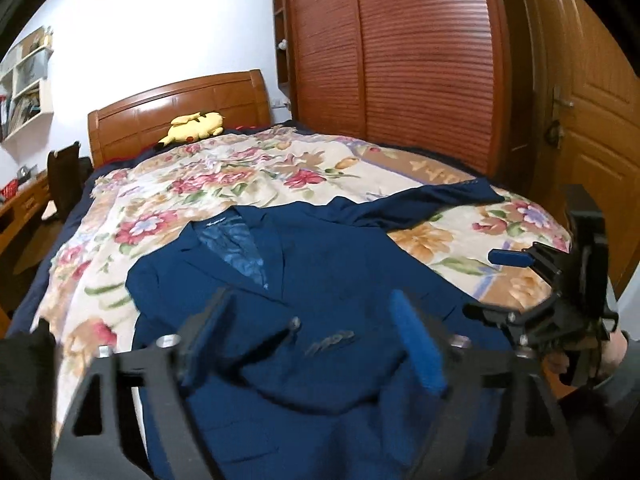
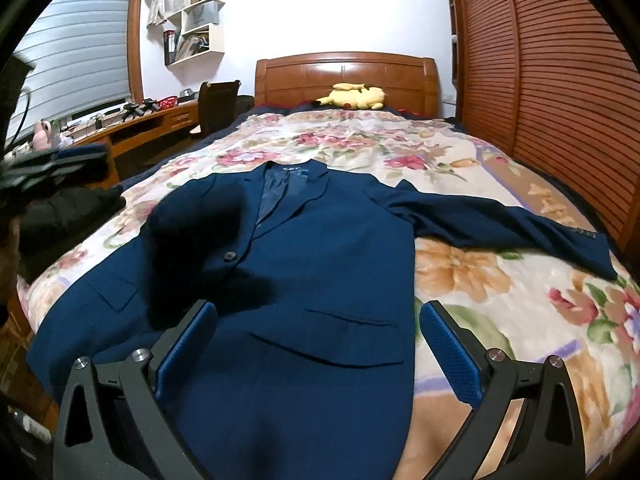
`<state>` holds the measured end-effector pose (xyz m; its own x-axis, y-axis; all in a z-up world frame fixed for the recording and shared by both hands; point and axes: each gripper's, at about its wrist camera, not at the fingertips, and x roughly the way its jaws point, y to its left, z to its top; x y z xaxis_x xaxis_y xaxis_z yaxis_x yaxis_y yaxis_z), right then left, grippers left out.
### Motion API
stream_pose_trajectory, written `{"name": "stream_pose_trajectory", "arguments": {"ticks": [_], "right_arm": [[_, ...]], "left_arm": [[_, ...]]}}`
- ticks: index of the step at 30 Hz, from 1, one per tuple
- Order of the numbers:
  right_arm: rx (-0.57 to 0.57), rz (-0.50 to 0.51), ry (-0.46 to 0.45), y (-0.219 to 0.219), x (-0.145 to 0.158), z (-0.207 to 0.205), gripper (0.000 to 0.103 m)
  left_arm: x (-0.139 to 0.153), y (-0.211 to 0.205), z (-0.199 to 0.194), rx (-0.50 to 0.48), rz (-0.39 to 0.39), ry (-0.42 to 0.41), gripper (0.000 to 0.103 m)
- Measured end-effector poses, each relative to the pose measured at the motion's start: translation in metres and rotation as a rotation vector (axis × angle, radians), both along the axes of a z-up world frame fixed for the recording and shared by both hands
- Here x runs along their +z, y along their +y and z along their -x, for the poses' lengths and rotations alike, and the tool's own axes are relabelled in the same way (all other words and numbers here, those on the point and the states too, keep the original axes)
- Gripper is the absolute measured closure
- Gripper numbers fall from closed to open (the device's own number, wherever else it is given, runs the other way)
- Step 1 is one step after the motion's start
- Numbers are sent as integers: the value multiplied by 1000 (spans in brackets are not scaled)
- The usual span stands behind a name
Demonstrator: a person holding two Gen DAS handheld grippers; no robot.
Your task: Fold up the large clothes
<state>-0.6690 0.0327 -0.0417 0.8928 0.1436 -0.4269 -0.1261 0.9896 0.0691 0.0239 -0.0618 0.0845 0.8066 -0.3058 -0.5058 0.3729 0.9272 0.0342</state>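
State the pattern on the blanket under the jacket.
Floral: red, pink and orange flowers on the cream blanket; clearest in the right wrist view.

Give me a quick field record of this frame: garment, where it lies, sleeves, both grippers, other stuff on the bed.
garment: navy blazer, front side up, lapels toward the headboard
surface: floral blanket on the bed
sleeves: one sleeve stretched out toward the wardrobe; the other folded across the chest
left gripper: open, above the blazer, holding nothing
right gripper: open, above the lower hem, holding nothing
other: yellow plush toy by the headboard
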Motion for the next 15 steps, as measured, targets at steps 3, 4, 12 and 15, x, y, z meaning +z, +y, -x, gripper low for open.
{"name": "stream_pose_trajectory", "arguments": {"ticks": [3,4,12,15], "right_arm": [[11,-37,8,6,2,-2,3],[19,-35,10,10,1,-4,3],[91,17,48,41,2,-40,11],[119,13,74,52,-2,-60,12]], "left_arm": [[-11,20,9,28,-8,4,19],[-14,23,9,36,-12,7,19],[-44,78,19,142,-12,13,19],[-61,94,19,183,-5,32,19]]}}
